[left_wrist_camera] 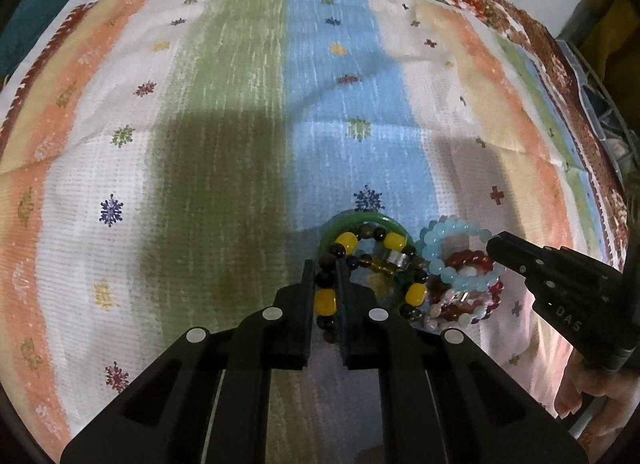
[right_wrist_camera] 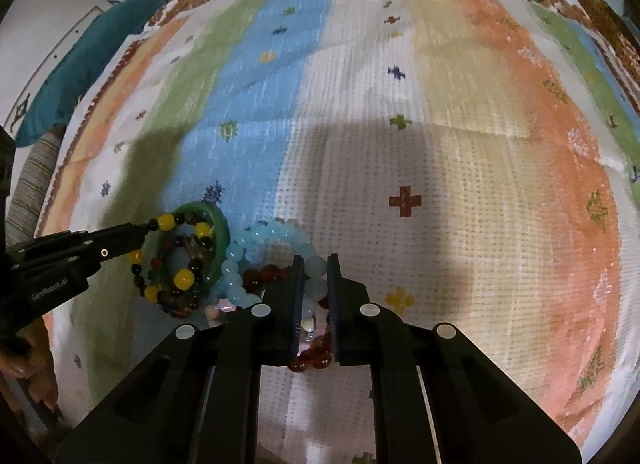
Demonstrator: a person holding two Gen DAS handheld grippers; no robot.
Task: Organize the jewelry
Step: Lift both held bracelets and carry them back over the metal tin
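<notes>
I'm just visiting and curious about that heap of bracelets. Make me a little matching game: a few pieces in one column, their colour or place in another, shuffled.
Things:
1. bangle
2. pale bead bracelet
3. dark bead bracelet
4. red bead bracelet

Descriptions:
A. light blue beads
B. smooth green ring
C. big yellow beads, between the left gripper fingers
D. dark red, under the light blue beads

Pairs: 1-B, 2-A, 3-C, 4-D
</notes>
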